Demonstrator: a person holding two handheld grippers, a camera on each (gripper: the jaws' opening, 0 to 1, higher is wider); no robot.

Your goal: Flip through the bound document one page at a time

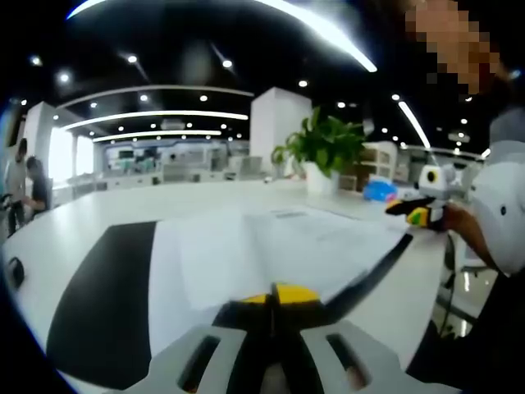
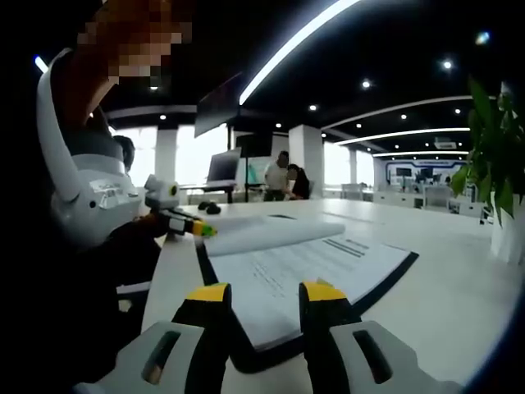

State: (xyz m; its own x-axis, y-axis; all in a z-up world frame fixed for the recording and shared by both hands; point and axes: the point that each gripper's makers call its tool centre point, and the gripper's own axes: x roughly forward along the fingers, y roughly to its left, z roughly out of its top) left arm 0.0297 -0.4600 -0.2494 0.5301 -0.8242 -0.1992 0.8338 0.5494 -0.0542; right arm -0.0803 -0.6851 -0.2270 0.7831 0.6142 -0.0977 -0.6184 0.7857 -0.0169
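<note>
The bound document [image 2: 303,271] lies open on the white tabletop [image 2: 459,287], its printed pages resting on a dark cover that shows as a black band along the edges; in the left gripper view the same document [image 1: 271,246] spreads out just ahead of the fingers. A page is lifted and curled along the document's far side in the right gripper view, where the left gripper [image 2: 184,223] reaches in and appears to be pinching that page's edge. In its own view the left gripper [image 1: 275,297] has its yellow tips pressed together with only a thin line between them, apparently on a sheet of paper. The right gripper [image 2: 267,294] hovers at the near edge of the document with its fingers spread and nothing between them; it also shows at the right of the left gripper view [image 1: 420,212]. The step in hand looks like a page turn in mid-course. Next, the held page probably needs carrying over and laying flat before the following sheet is picked. A potted plant [image 1: 324,152] stands farther back on the tabletop.
</note>
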